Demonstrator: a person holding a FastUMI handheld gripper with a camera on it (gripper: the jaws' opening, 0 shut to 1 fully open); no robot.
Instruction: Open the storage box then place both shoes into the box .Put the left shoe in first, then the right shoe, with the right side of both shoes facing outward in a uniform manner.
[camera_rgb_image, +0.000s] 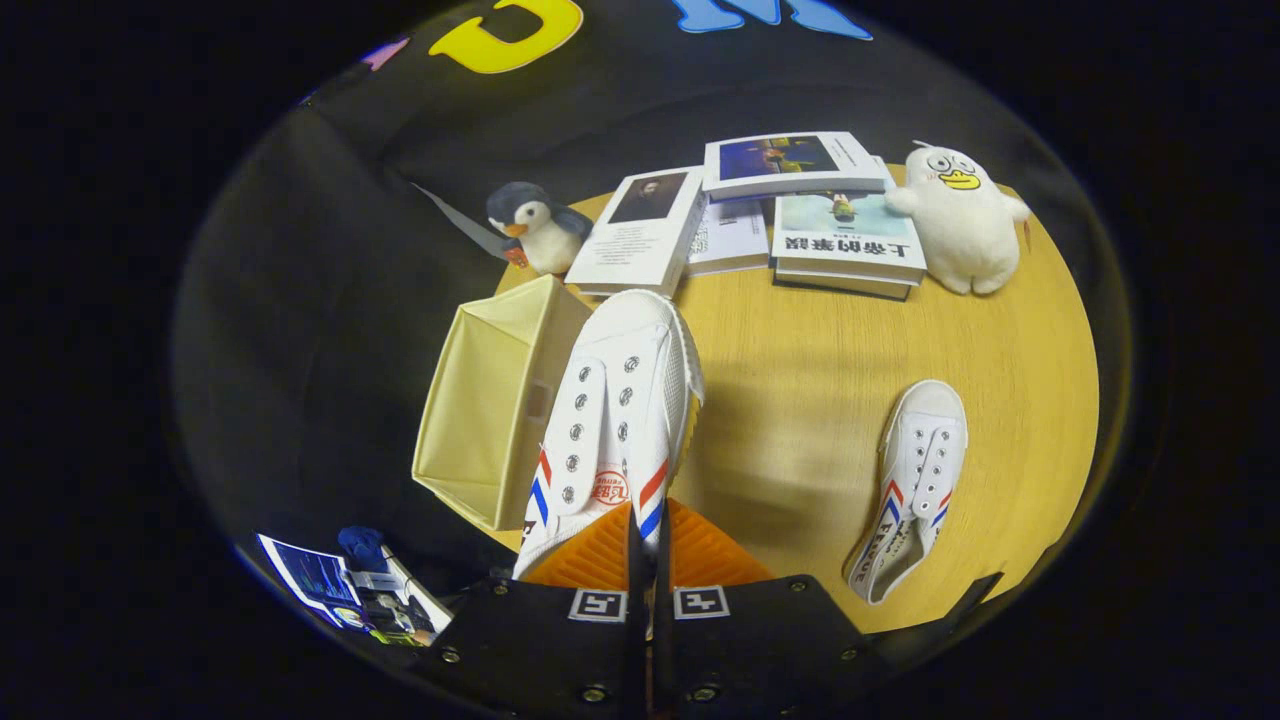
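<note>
- Two white shoes with red and blue stripes are in view: one is held up in the gripper (648, 540), the other shoe (912, 487) lies flat on the round wooden table (800, 400), off to the right of the fingers and well apart from them.
- The orange fingers (590, 555) are drawn close together and pinch the held shoe (615, 420) at its heel end; its toe points away, ahead of the fingers.
- The box (490, 400), cream fabric, stands open at the table's left edge, just beside the held shoe on its left; the shoe's toe overlaps the box's right wall in this view.
- Beyond the shoe, several books (790, 210) lie in a loose stack at the table's far side.
- A penguin plush (535, 225) sits left of the books, and a white duck plush (960, 220) stands right of them.
</note>
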